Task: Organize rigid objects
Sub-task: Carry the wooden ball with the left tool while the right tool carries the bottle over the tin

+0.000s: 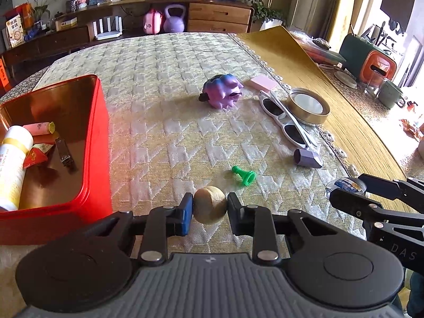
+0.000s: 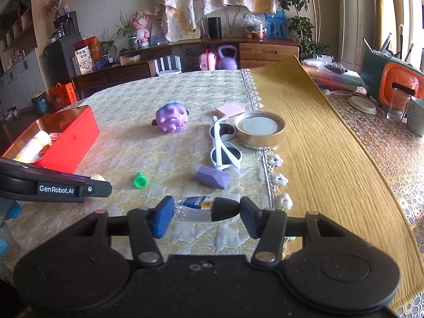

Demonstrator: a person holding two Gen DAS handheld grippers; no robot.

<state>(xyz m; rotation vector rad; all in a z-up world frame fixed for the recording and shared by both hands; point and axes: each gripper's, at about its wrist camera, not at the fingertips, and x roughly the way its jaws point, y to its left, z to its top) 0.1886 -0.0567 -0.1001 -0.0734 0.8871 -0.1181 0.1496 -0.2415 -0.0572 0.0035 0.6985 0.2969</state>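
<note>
My left gripper is shut on a tan wooden ball, held between its pads low over the quilted cloth, just right of the red tin. In the right wrist view, my right gripper is shut on a small clear bottle with a black cap. The bottle lies crosswise, base on the blue pad and cap tip on the other. On the cloth ahead lie a green plastic piece, a purple block, white sunglasses, a purple toy and a pink pad.
The red tin holds a white tube, a pink stick and other small items. A gold round lid sits beside the sunglasses at the edge of a yellow runner. Cups and an orange-green case stand far right.
</note>
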